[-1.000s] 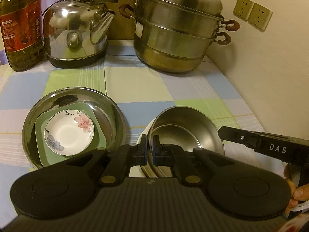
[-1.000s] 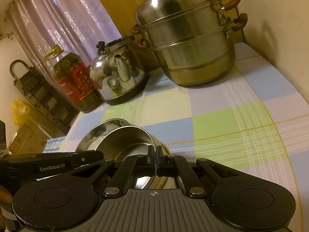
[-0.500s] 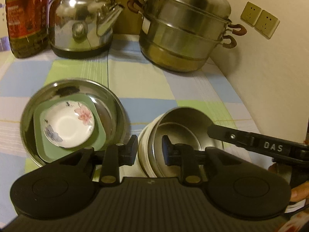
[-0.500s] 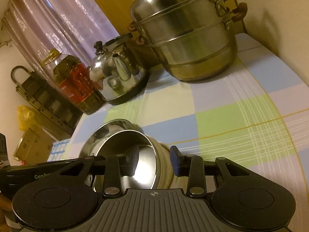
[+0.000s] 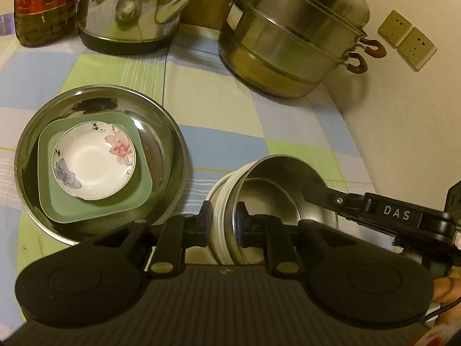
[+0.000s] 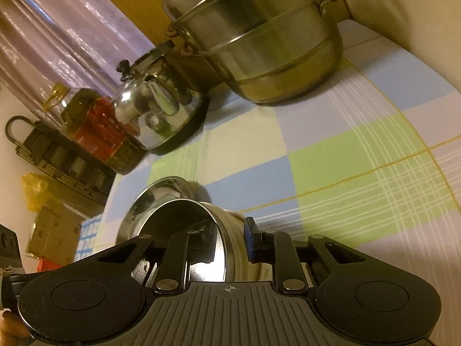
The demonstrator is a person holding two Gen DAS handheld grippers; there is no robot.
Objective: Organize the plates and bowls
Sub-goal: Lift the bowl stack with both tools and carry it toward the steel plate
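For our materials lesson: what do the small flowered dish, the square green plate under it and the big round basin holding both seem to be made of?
Flowered dish: probably glazed ceramic, glossy white with printed blossoms.
Green plate: likely plastic or melamine, with a matte, even colour.
Basin: metal, probably stainless steel, with mirror-like reflections.

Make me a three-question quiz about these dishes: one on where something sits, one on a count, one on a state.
1. Where is the flowered saucer? A on the green plate; B on the floor; C on a chair.
2. How many wall sockets show? A one; B two; C four.
3. The steel bowl is: A upside down; B nested in a white bowl; C full of soup.

A: green rim surrounds it. B: two sit side by side. B: a white rim wraps the steel one.
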